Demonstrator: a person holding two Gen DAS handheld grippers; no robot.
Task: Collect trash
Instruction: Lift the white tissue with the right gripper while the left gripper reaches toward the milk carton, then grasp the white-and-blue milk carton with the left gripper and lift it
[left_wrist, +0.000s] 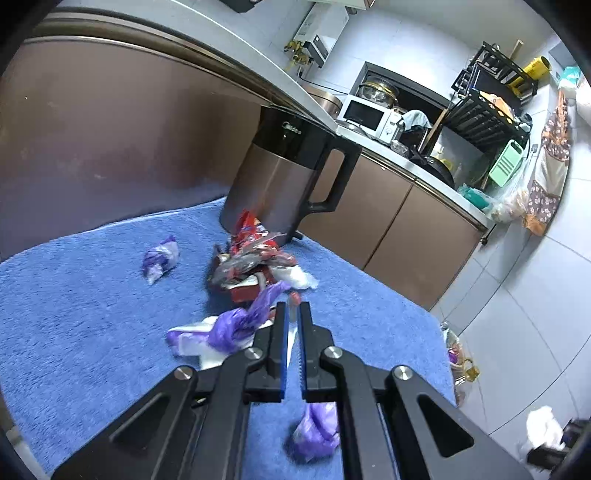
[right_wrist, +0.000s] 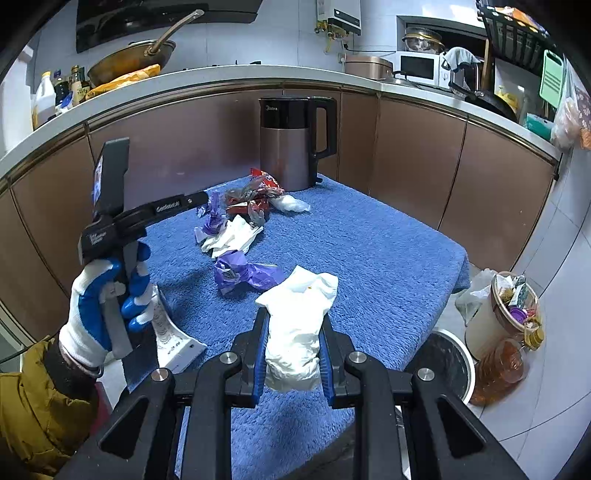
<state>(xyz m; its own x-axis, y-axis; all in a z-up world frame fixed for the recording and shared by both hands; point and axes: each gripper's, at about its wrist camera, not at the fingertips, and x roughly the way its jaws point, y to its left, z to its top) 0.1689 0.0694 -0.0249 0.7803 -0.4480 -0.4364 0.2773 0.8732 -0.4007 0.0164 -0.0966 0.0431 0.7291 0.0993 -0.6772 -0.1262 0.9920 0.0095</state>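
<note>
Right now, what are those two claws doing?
Right claw shut on white tissue wad. Left claw nearly closed, empty. Wrappers left on blue towel.

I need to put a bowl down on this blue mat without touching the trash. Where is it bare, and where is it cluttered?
Bare: the blue mat right of the trash, from the kettle forward to the mat's right edge. Crowded: the middle-left, where the red wrappers, white tissue and purple bag lie. The right gripper holds a white wad at the near edge.

Cool indoor light, fisheye-curved edges, dark corners
</note>
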